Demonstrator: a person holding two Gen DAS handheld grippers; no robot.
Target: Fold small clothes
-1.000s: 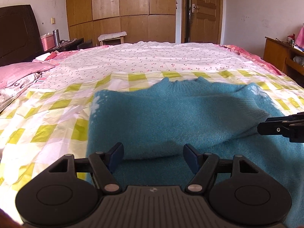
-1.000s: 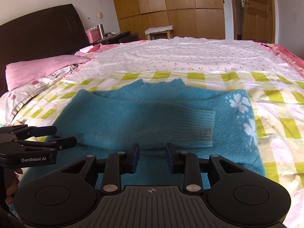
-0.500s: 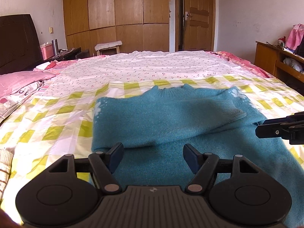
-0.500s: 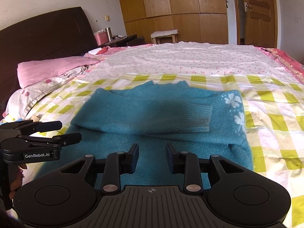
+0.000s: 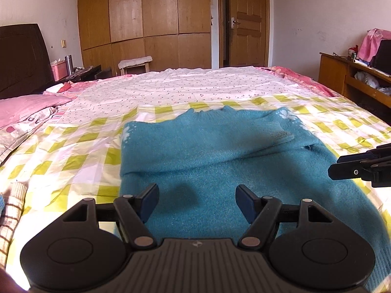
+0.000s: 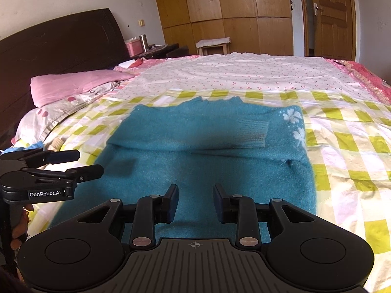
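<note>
Pink pillow (image 6: pixel 73 85) beside checked sheet (image 6: pixel 347 146), wardrobe (image 5: pixel 146 22) behind

Bright daylight; sunlit bedding glares; fisheye edges curve, corners dark.

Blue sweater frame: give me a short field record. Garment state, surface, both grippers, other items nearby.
garment: blue sweater, flat, sleeve folded across chest, cuff on top
surface: yellow-check sheet on bed
left gripper: open, empty, above sweater's near part
right gripper: open, narrower gap, empty
other: pink pillow, striped garment at sheet's left edge
</note>
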